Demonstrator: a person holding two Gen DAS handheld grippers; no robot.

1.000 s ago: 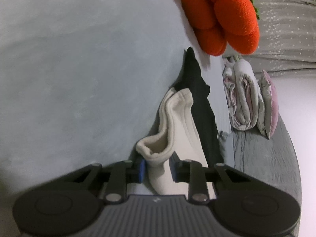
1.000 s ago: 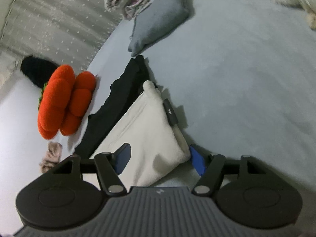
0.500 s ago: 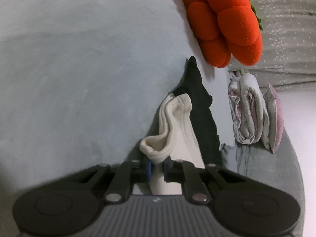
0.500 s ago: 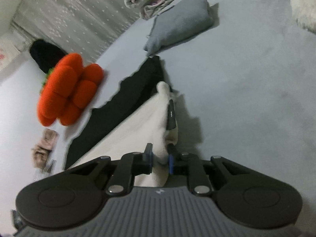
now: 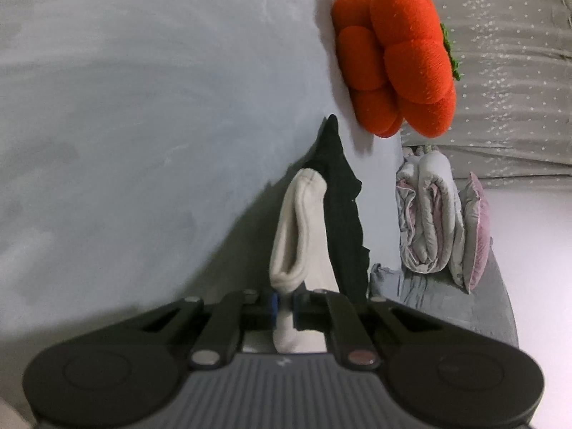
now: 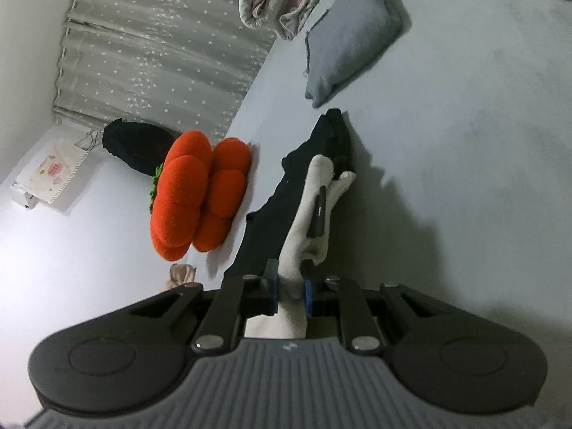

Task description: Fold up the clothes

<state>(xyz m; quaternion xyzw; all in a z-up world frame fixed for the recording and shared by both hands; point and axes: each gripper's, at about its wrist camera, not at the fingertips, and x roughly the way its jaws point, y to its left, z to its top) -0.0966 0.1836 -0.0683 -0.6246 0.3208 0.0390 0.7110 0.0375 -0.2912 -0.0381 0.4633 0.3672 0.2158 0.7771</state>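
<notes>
Lifted since before, both tools point(image 5: 284, 304) point(image 6: 290, 287) clench the cream garment point(image 5: 304, 221) above the grey bed point(image 5: 143, 125).

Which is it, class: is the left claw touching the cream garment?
Touching. The left wrist view shows the left claw shut on the cream garment.

The garment point(image 5: 304, 221) is showing cream-white, with a small black tag point(image 6: 318, 214) on it. Beside it a second garment point(image 5: 343, 214) is lying plain black. The bed point(image 5: 143, 107) is looking pale blue-grey. The cushion point(image 5: 400, 60) is glowing bright orange with a bit of green at its edge. The curtain point(image 6: 161, 53) is hanging grey, speckled with small white stars. The rolled quilt point(image 5: 429, 214) is showing grey and pink, and the pillow point(image 6: 350, 32) is lying plain grey-blue.
</notes>
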